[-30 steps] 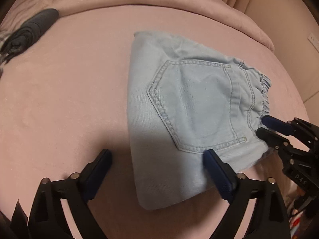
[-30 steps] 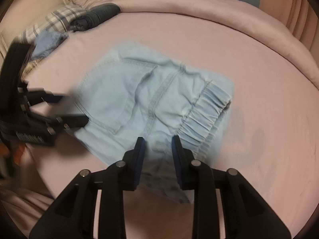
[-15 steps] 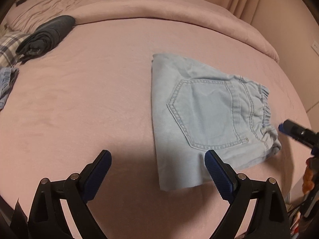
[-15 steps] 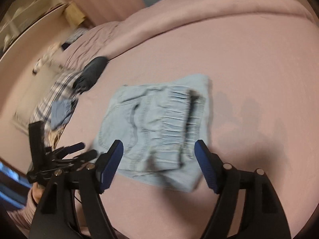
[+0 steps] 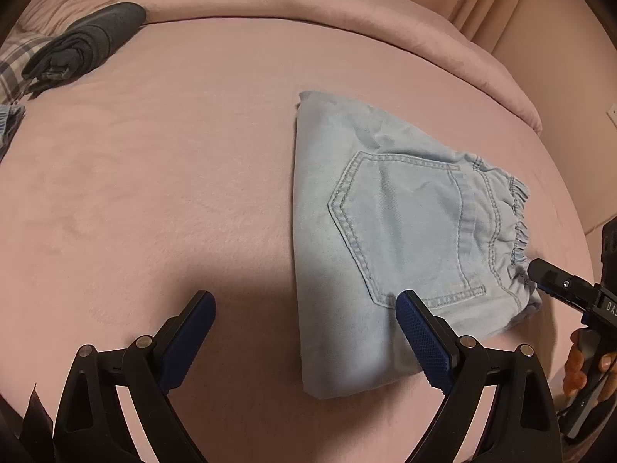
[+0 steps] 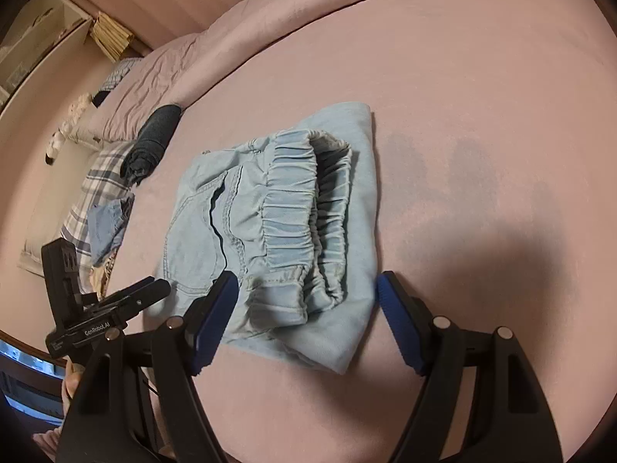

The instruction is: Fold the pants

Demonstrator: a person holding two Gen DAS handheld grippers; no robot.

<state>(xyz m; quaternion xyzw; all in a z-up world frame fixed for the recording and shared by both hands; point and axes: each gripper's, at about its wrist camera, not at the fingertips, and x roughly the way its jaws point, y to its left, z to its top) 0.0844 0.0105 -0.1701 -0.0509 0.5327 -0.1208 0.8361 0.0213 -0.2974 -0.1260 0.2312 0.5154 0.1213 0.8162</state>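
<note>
Now, bed: pink bedspread fills both views.
Pants: light-blue pants lie folded flat on the bedspread, back pocket up, elastic waistband toward the right gripper.
Left gripper: low over the near edge, fingers spread wide, gripping nothing; one pad overlaps the pants' near edge.
Right gripper: fingers released, straddling the waistband end, holding nothing.
Dark roll: far corner, well apart.

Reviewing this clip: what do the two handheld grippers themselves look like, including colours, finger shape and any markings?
Both are matte black plastic frames with silver rivets. The left gripper and right gripper each carry two flat blue pads with a cross-hatched texture. White lettering reading "GenRobot.AI" shows on the left unit's body in the right wrist view. Bare fingertips of the person's right hand show; no sleeves are visible.
</note>
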